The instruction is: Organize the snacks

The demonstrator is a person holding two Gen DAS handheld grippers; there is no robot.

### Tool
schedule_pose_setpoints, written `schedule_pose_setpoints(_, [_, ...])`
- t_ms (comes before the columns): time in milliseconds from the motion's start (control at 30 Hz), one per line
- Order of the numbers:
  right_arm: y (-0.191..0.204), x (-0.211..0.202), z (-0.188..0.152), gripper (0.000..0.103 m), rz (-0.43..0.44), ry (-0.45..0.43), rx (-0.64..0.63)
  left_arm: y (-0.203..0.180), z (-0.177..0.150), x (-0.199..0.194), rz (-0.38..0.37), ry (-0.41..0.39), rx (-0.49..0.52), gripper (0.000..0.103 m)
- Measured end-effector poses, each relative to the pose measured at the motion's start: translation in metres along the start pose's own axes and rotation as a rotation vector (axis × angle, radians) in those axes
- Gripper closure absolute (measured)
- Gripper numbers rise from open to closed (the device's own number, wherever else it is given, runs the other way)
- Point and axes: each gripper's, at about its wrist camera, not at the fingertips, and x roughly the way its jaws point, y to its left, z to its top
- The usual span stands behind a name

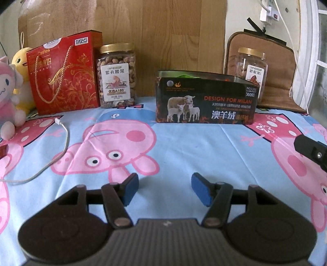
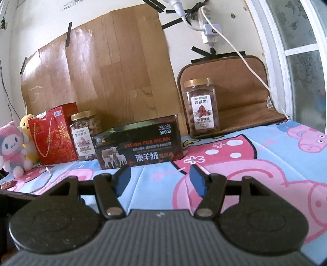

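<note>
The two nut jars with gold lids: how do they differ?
The left jar stands beside the red gift bag and looks full; the right jar stands apart on the brown mat, behind the black box. Their label pictures differ. Both are clear, upright, white-labelled.

Wood-grain panel [image 2: 114, 67] taped to cream wall [image 2: 36, 18] — frosted window [image 2: 300, 53] rt.

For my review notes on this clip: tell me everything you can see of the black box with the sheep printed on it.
The black box is a low, wide carton, apparently glossy cardboard, standing upright on the cartoon-pig cloth toward the back. Its front shows three sheep, flame graphics, orange "DESIGN FOR MILAN" lettering and white Chinese characters. The top looks open, with something green showing inside. It partly hides a gold-lidded nut jar behind it; another nut jar stands to its left. Neither gripper touches it.
</note>
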Motion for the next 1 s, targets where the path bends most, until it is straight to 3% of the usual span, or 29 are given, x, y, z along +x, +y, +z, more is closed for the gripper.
schedule_pose_setpoints(100, [0.0,-0.001,0.0,0.035,0.0,-0.007,-0.001,0.001,-0.001,-0.002,-0.004,-0.015,-0.005,0.039])
schedule_pose_setpoints(167, [0.0,-0.002,0.0,0.033,0.001,-0.008,-0.001,0.002,-0.001,-0.005,-0.003,-0.032,-0.011,0.027])
schedule_pose_setpoints(700, [0.0,-0.001,0.0,0.032,0.012,-0.006,0.01,-0.002,-0.002,-0.009,-0.006,-0.065,0.018,0.024])
schedule_pose_setpoints(867, [0.0,-0.002,0.0,0.031,0.011,-0.007,0.011,-0.003,-0.002,-0.011,-0.004,-0.078,0.029,0.016])
schedule_pose_setpoints(1000, [0.0,-0.002,0.0,0.031,0.011,-0.009,0.015,-0.004,-0.002,-0.012,-0.005,-0.081,0.036,0.016])
